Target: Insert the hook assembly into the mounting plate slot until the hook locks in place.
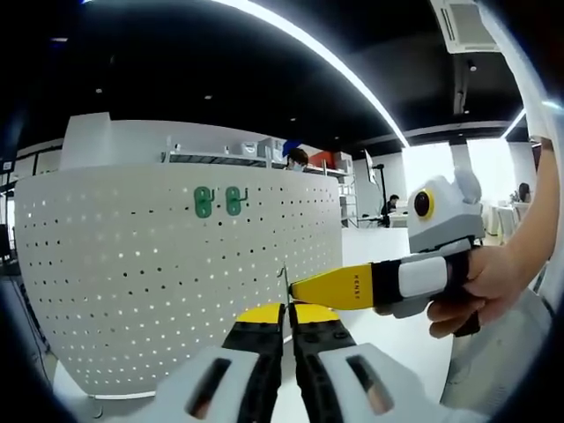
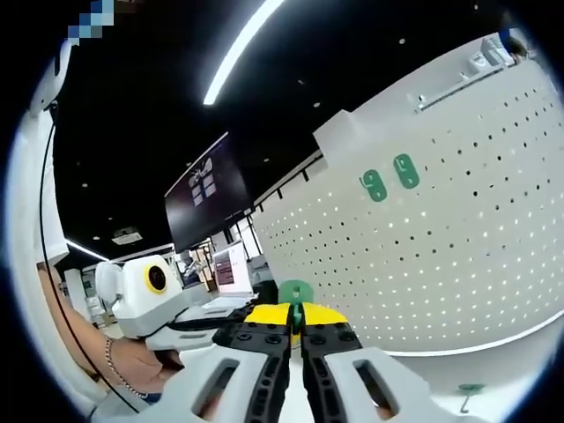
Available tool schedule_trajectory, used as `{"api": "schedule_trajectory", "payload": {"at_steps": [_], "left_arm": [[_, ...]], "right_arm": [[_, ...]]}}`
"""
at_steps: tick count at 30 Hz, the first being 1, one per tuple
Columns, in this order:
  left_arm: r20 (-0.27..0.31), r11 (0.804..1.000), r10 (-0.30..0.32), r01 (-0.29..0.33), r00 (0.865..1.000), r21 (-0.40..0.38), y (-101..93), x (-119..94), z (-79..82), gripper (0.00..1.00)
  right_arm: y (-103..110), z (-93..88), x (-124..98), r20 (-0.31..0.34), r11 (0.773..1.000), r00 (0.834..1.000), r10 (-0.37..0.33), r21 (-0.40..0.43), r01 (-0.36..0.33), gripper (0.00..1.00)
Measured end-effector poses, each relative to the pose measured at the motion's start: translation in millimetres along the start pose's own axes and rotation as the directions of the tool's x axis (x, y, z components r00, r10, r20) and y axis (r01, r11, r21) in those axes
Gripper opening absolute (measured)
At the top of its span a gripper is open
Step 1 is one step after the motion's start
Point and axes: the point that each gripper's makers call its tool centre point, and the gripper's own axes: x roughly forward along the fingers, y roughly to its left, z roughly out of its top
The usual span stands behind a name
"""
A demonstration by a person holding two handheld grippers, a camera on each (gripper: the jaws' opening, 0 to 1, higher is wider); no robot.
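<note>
Pegboard [image 1: 176,273] stands upright across the left gripper view, white and full of small holes, its near face curving from the left edge to past the middle. Two green hooks [image 1: 218,201] sit side by side high on it, already mounted. The left gripper [image 1: 285,315] rises from the bottom, its yellow-tipped jaws drawn together with only a thin gap; nothing can be made out between them. From the right comes the right gripper [image 1: 295,286], held in a hand [image 1: 480,286], its yellow jaws closed and pointing left toward the board. A thin pin-like piece shows at its tip, just above the left gripper's tips; what it is cannot be told. Far behind the board are shelves [image 1: 229,157] and a bright ceiling light strip [image 1: 335,62].

Over in the right gripper view, the pegboard [image 2: 458,256] fills the right side, tilted, with the two mounted hooks [image 2: 390,180] up on its face. The right gripper [image 2: 297,315] has its jaws closed on a green hook [image 2: 295,292], which stands up between the yellow tips, near the board's left edge but apart from it. The left gripper's body [image 2: 145,300] lies at the left, held by a hand [image 2: 141,361]. Another green hook [image 2: 470,392] lies on the table [image 2: 529,388] at lower right. A dark screen [image 2: 207,207] hangs far off.
</note>
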Motion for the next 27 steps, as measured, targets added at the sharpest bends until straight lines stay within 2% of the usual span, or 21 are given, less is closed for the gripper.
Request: {"api": "schedule_trajectory", "payload": {"at_steps": [6, 8, 10, 12, 16, 18, 20, 27], "left_arm": [[0.004, 1.000, 0.001, -0.001, 1.000, -0.010, 0.1, 0, 1.5, 0.04], [-0.027, 0.999, -0.032, 0.032, 0.999, -0.027, -5.0, 3, -3.4, 0.09], [-0.066, 0.999, -0.033, 0.033, 0.997, 0.000, -6.2, 4, -10.0, 0.15], [-0.061, 0.999, -0.044, 0.044, 0.997, -0.007, -8.6, 5, -11.6, 0.23], [-0.099, 0.999, -0.042, 0.040, 0.994, -0.017, -10.8, 7, -21.3, 0.41], [-0.116, 0.999, -0.038, 0.034, 0.993, -0.029, -10.3, 8, -26.4, 0.55], [-0.117, 0.999, -0.029, 0.025, 0.993, -0.036, -8.9, 8, -28.9, 0.68], [-0.108, 0.997, -0.019, 0.011, 0.994, -0.073, -5.2, 9, -32.4, 0.96]], "right_arm": [[1, 1.6, 0, -0.004, 1.000, 1.000, 0.003, 0.002, -0.003, 0.00], [1, 0.8, 0, -0.008, 1.000, 1.000, 0.004, 0.005, -0.004, 0.00], [1, 0.5, -1, -0.007, 1.000, 1.000, 0.005, 0.013, -0.005, 0.00], [0, -1.1, -1, -0.013, 1.000, 1.000, 0.003, 0.010, -0.003, 0.00], [1, -2.1, -1, -0.016, 1.000, 1.000, 0.009, 0.016, -0.009, 0.00], [2, -2.4, -1, -0.018, 1.000, 1.000, 0.009, 0.017, -0.009, 0.00], [1, -2.9, -1, -0.019, 1.000, 1.000, 0.009, 0.018, -0.009, 0.00], [1, -4.0, -1, -0.022, 0.999, 1.000, 0.007, 0.037, -0.006, 0.00]]}}
